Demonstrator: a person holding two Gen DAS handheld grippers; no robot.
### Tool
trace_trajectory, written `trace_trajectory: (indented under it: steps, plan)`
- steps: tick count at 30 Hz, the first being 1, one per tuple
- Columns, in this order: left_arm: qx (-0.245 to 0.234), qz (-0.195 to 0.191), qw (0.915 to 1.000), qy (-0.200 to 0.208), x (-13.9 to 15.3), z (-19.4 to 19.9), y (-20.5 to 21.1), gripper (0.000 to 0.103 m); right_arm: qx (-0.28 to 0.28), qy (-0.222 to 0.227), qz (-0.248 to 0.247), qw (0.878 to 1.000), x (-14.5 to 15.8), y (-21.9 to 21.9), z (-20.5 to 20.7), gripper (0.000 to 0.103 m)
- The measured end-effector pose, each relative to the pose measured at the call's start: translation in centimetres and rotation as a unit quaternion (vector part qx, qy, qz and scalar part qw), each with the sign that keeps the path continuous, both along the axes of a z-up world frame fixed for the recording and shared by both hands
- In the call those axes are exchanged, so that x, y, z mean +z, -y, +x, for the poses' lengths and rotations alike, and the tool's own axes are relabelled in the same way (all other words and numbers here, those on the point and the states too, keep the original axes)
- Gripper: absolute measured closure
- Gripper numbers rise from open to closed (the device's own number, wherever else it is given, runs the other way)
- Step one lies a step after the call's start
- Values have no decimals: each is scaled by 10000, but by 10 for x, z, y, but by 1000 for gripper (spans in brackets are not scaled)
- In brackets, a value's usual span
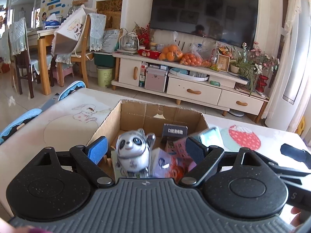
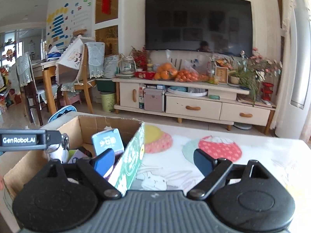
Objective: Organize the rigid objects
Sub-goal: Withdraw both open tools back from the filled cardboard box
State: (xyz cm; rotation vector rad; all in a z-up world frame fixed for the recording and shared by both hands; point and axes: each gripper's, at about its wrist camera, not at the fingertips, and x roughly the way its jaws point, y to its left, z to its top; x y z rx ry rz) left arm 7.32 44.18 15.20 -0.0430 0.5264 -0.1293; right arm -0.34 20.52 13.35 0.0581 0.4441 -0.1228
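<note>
cardboard box (image 1: pixel 134 114), open-topped, sitting on the tabletop (image 1: pixel 64 120); now holding a panda figurine (image 1: pixel 132 151) standing upright, a dark labelled box (image 1: pixel 175 131), a blue-green pack (image 2: pixel 107 140) and colourful cartons (image 1: pixel 171 163). left hand-held gripper (image 1: pixel 145 149) hovering over the box with jaws spread wide, gripping nothing, the panda standing free between them. right hand-held gripper (image 2: pixel 153 160) likewise standing open and empty, straddling the box's green printed wall (image 2: pixel 132 161). sorting is looking nearly finished; no loose item is showing on the patterned tabletop. the box is getting crowded.
</note>
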Motion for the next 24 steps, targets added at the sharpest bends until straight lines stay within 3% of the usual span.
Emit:
trace_trajectory:
  steps: [13,24]
  plan:
    - [-19,353,9993,-131,-6,-54,5,0,-38,-62,46,10000,2,-9,-50,13]
    - [47,399,9992,-57,-4,-86,3,0,99,-40,-131,9999,5,-24,-87,13]
